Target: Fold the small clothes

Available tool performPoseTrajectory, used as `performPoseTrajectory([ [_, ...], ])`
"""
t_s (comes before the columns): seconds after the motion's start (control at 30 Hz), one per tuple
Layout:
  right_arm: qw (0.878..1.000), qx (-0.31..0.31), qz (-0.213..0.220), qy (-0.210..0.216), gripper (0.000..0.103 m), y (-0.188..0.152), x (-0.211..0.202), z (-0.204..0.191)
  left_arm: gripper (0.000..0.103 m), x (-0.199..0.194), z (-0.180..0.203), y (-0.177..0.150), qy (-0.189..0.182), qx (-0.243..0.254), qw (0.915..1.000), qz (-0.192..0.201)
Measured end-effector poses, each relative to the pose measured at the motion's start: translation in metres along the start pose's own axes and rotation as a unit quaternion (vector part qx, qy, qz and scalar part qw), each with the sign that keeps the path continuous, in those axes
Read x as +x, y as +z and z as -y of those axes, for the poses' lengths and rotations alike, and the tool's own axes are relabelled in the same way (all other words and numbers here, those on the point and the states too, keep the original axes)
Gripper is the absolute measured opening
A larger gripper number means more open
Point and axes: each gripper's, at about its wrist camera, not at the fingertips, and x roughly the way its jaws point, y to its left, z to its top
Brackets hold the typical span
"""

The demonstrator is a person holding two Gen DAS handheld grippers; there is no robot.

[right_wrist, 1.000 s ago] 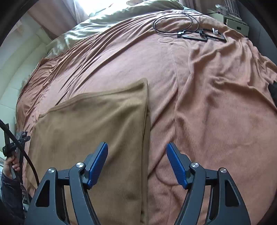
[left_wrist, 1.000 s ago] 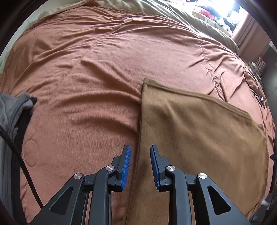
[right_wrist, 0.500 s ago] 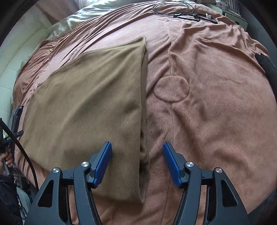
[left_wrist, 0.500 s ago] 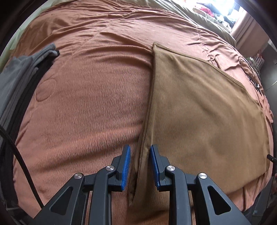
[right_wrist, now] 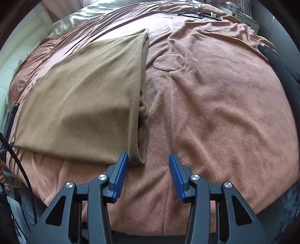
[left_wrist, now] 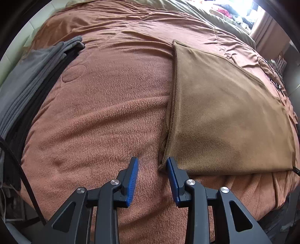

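Note:
A brown folded cloth (left_wrist: 225, 116) lies flat on the rust-coloured fleece blanket (left_wrist: 112, 105). My left gripper (left_wrist: 152, 166) hovers at its near left corner. Its jaws are opening, and the corner tip lies just inside the right finger (left_wrist: 171, 169) without being pinched. In the right wrist view the same cloth (right_wrist: 84, 103) lies to the left. My right gripper (right_wrist: 149, 160) is at its near right corner. Its jaws are closing with the layered corner beside the left finger (right_wrist: 121, 167), and the right pad is well away from it.
A stack of grey and black clothes (left_wrist: 28, 90) lies at the blanket's left side. A black cable with small black parts (right_wrist: 180, 9) lies at the far side of the bed. A dark item (right_wrist: 277, 62) rests at the right edge. The bed's near edge drops off just below both grippers.
Both grippers slid back along the cloth's side edges to its near corners. The right jaws narrowed, and the left jaws widened slightly.

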Motion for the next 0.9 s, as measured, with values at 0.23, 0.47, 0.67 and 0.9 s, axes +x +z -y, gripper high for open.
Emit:
performPoseTrajectory([
  [0.23,0.996,0.049,0.037,0.067,0.040,-0.017,-0.033,0.010,0.039,-0.023,-0.018,-0.009,-0.046,-0.050,0.9973,0.028],
  [0.47,0.972,0.137,0.059,0.179,0.040,-0.034,-0.033,0.027,0.042,-0.023,-0.025,-0.010,-0.122,-0.125,0.9837,0.041],
  [0.67,0.949,0.202,0.056,0.234,0.040,-0.046,-0.012,0.040,0.042,-0.004,-0.020,-0.011,-0.155,-0.159,0.9746,0.026],
  [0.9,0.931,0.250,0.061,0.258,0.040,-0.057,0.013,0.055,0.042,0.014,-0.020,-0.016,-0.177,-0.204,0.9623,0.037],
])
